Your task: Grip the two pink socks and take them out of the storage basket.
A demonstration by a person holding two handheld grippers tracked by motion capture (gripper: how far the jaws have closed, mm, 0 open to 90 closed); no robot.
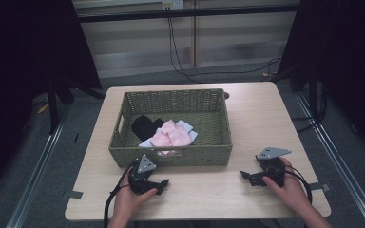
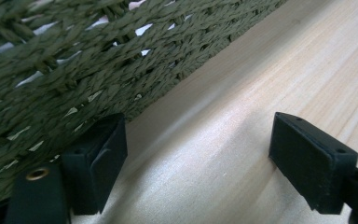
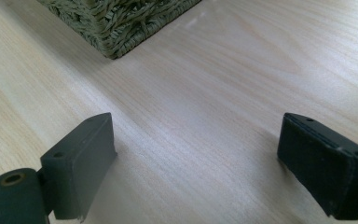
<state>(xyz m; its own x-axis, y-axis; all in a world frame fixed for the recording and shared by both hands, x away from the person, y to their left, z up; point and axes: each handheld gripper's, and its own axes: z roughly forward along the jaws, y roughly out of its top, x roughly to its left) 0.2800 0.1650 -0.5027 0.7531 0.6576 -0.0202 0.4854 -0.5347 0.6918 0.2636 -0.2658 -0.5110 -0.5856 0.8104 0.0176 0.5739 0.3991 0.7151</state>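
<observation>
A pale wooden table in a dim, curtained work bay

The table [image 1: 247, 114] has a light wood-grain top with rounded corners, standing on a grey floor [image 1: 81, 118]; dark curtains [image 1: 24, 57] hang at the left and dark curtains [image 1: 347, 61] at the right, leaving the sides in shadow; a black horizontal bar [image 1: 185, 13] crosses the top of the high view in front of a pale panelled wall [image 1: 138, 42]; black cables [image 1: 176, 52] drop down that wall and trail across the floor; metal floor rails [image 1: 38, 166] run along both sides of the table; a white wall socket [image 1: 172, 4] sits at the top edge; the light is soft and even on the tabletop.
</observation>
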